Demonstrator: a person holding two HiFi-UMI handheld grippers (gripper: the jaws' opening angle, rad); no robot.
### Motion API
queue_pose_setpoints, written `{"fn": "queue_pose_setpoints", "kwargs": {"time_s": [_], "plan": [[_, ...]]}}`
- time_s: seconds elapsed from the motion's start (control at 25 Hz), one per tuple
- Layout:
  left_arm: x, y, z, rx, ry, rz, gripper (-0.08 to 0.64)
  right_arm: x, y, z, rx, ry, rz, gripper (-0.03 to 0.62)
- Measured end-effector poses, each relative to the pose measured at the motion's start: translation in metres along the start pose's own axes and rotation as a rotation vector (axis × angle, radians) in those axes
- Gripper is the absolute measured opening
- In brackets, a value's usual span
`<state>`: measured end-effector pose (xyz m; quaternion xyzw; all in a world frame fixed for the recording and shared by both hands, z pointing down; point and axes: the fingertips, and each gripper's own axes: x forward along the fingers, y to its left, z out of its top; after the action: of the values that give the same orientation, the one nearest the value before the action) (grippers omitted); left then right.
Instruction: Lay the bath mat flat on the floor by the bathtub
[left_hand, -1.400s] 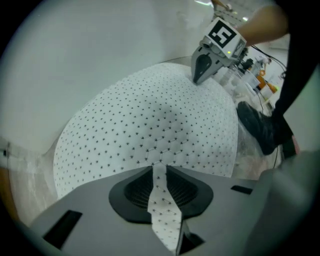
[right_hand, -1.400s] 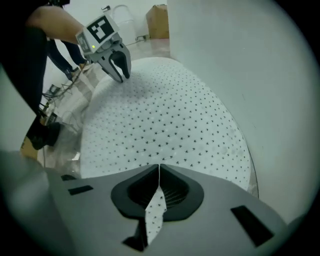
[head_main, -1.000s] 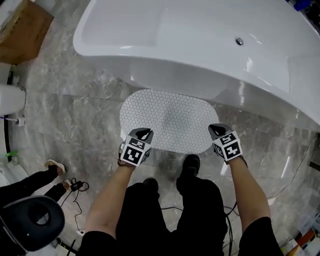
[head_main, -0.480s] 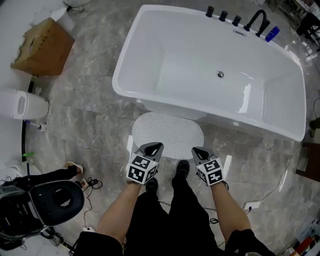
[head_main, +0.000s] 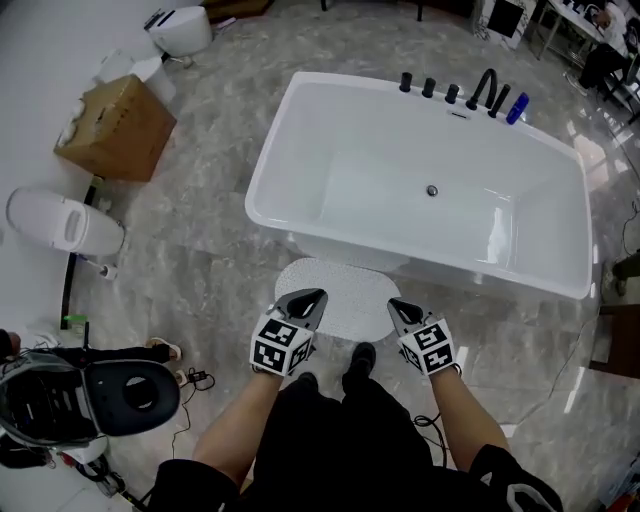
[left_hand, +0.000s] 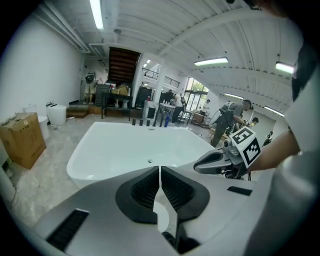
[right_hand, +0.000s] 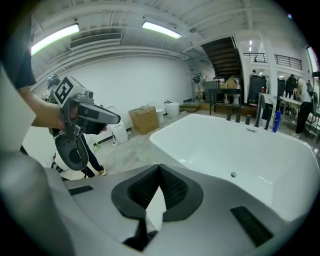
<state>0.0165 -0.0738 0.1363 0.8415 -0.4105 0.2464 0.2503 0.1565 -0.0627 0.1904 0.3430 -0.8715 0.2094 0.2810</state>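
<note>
The bath mat (head_main: 340, 288) was found laid flat on the floor (head_main: 200, 250) beside the bathtub (head_main: 420, 190); the left hand-held gripper (head_main: 306, 298) and right hand-held gripper (head_main: 398, 306) were held closed, empty.

One tub (head_main: 268, 150) with one drain (head_main: 432, 190). One mat (head_main: 335, 285) on the floor. Two claws, both closed and empty: the left claw (head_main: 304, 299) and the right claw (head_main: 399, 306). On the tub's far rim are three black knobs (head_main: 428, 88), one black spout (head_main: 485, 86) and one blue bottle (head_main: 517, 108). One cardboard box (head_main: 118, 125). Two black shoes (head_main: 362, 355). Two white fixtures: a near fixture (head_main: 65, 225) and a far fixture (head_main: 182, 28).
</note>
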Motion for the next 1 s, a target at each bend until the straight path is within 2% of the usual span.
{"fn": "queue_pose_setpoints", "kwargs": {"time_s": [0.16, 0.48, 0.84, 1.0], "plan": [[-0.021, -0.006, 0.036, 0.004, -0.063, 0.016, 0.023, -0.021, -0.004, 0.033, -0.011, -0.073, -0.023, 0.017], [-0.064, 0.001, 0.076, 0.054, -0.156, 0.031, 0.021, -0.051, 0.014, 0.093, 0.040, -0.193, -0.078, 0.017], [-0.109, 0.069, 0.094, 0.062, -0.211, -0.011, 0.021, -0.054, 0.067, 0.155, 0.054, -0.258, -0.196, 0.017], [-0.127, 0.101, 0.113, 0.132, -0.248, -0.027, 0.020, -0.047, 0.086, 0.185, 0.068, -0.305, -0.250, 0.017]]}}
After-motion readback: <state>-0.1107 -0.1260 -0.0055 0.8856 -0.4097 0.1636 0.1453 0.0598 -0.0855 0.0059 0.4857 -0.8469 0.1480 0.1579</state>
